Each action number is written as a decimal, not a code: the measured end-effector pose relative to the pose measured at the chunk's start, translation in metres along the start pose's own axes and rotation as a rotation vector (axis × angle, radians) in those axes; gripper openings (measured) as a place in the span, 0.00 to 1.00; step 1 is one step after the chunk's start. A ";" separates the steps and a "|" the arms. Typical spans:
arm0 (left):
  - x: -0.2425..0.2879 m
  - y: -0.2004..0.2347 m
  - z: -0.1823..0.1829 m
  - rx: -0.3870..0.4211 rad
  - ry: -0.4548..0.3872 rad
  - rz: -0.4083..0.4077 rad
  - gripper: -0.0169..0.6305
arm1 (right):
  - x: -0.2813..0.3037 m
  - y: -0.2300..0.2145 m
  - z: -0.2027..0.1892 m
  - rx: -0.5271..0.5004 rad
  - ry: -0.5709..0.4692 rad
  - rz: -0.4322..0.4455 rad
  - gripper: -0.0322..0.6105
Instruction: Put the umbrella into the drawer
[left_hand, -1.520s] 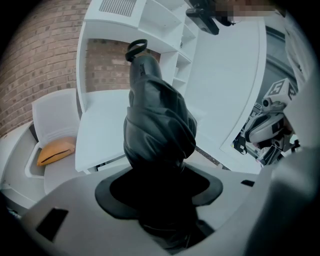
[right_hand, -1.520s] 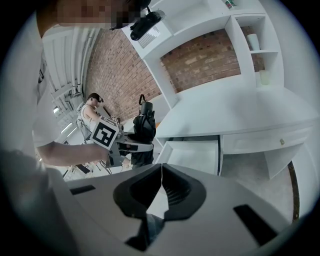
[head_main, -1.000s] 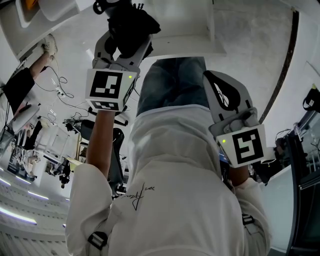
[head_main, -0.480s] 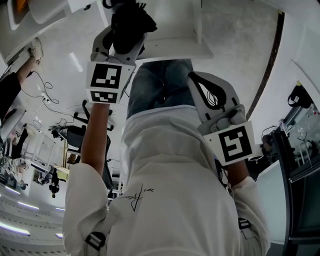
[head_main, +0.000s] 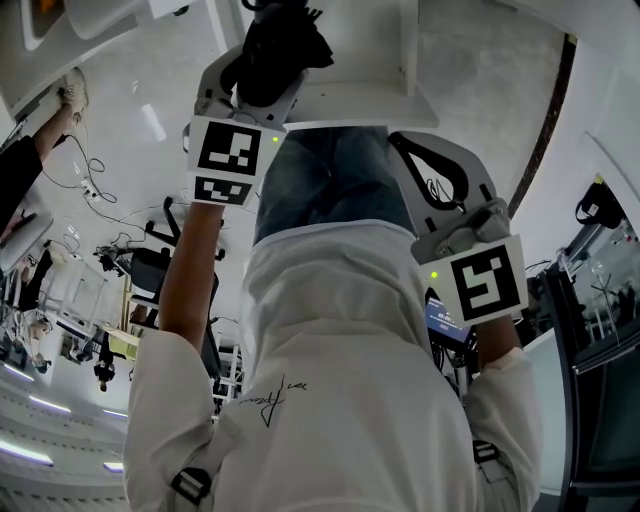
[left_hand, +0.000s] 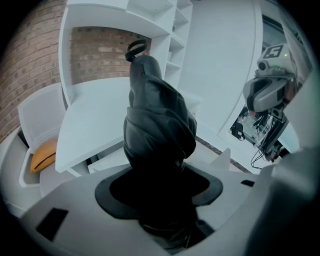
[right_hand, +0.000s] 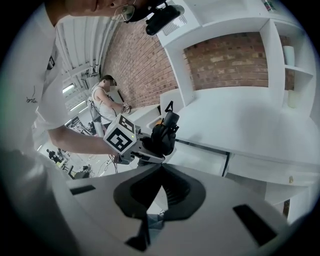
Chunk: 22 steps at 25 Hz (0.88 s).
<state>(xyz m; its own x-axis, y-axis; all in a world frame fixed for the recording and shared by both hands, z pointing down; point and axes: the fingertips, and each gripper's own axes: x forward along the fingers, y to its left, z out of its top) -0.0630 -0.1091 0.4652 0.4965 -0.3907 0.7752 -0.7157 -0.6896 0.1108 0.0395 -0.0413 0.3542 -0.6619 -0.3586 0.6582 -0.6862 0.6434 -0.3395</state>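
- Left gripper (left_hand: 160, 172) is pinching a folded black fabric umbrella (left_hand: 157, 120); white drawer (right_hand: 202, 159) at four o'clock.
- Right gripper (right_hand: 161, 172) is idling, jaws together; lowering seems next.

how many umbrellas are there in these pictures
1: a black folded umbrella, clamped in the left gripper near the white desk. The right gripper holds none. Others could be hidden out of view.

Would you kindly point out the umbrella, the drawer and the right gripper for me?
umbrella (left_hand: 157, 125), left gripper view, on its folded black fabric.
drawer (right_hand: 200, 157), right gripper view, on its white panel.
right gripper (right_hand: 162, 166), right gripper view, where its fingers meet.
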 end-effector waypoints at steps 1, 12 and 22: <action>0.002 0.001 0.000 0.004 0.003 0.001 0.42 | 0.002 0.000 0.000 -0.006 0.002 0.004 0.09; 0.028 -0.015 -0.001 0.096 0.062 0.001 0.42 | 0.008 -0.006 -0.009 -0.021 -0.003 0.040 0.09; 0.042 -0.017 -0.016 0.094 0.100 -0.018 0.42 | 0.021 -0.003 -0.012 -0.035 -0.002 0.050 0.09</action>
<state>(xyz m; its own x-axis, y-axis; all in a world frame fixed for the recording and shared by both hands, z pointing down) -0.0383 -0.1042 0.5056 0.4540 -0.3182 0.8322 -0.6557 -0.7517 0.0704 0.0315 -0.0431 0.3770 -0.6957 -0.3265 0.6399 -0.6412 0.6838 -0.3482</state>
